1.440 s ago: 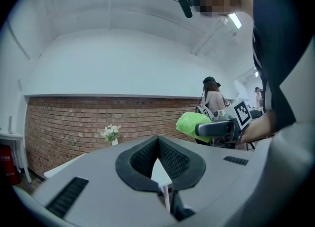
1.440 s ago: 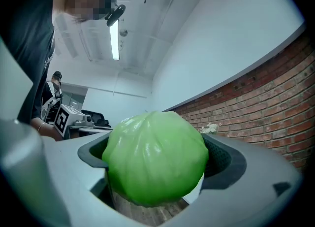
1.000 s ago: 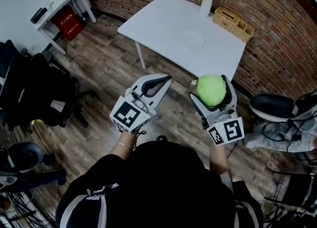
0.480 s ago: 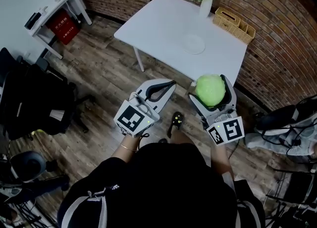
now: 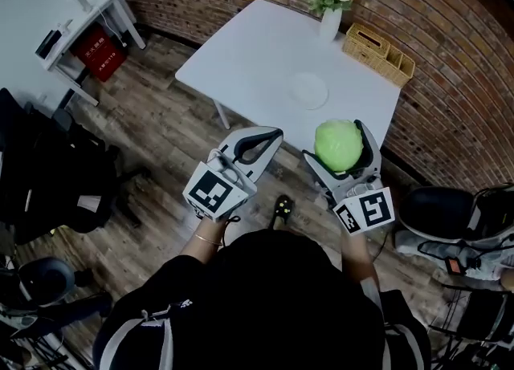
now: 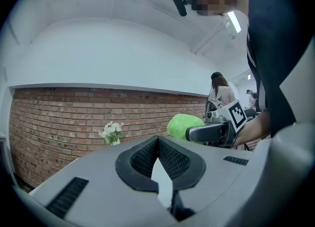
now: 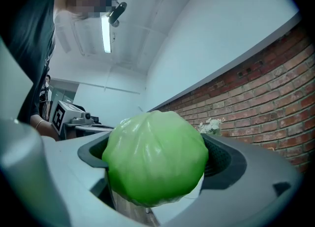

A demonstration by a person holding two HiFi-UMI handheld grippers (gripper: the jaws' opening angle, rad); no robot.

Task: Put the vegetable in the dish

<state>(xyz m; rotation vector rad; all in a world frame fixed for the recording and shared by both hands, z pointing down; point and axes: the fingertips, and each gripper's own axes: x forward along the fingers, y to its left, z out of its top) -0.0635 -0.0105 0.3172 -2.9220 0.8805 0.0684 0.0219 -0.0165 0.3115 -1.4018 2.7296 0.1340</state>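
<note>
A round green cabbage [image 5: 338, 144] sits between the jaws of my right gripper [image 5: 341, 140], which is shut on it; in the right gripper view the cabbage [image 7: 155, 158] fills the space between the jaws. My left gripper [image 5: 269, 132] is shut with nothing in it, its tips touching [image 6: 158, 137]. Both grippers hang above the wooden floor, short of the white table [image 5: 249, 63]. A pale round dish [image 5: 308, 90] lies on that table, ahead of the right gripper. From the left gripper view the cabbage [image 6: 183, 124] and the right gripper show at the right.
A white vase of flowers [image 5: 330, 9] and a wicker basket [image 5: 379, 46] stand at the table's far side by the brick wall. A black chair [image 5: 438, 212] is at the right. A white shelf with a red box [image 5: 98, 42] is at the far left. Dark bags [image 5: 48, 176] lie left.
The person has stepped closer to the table, which now sits lower and nearer in the head view. Both grippers keep their states; the cabbage stays held.
</note>
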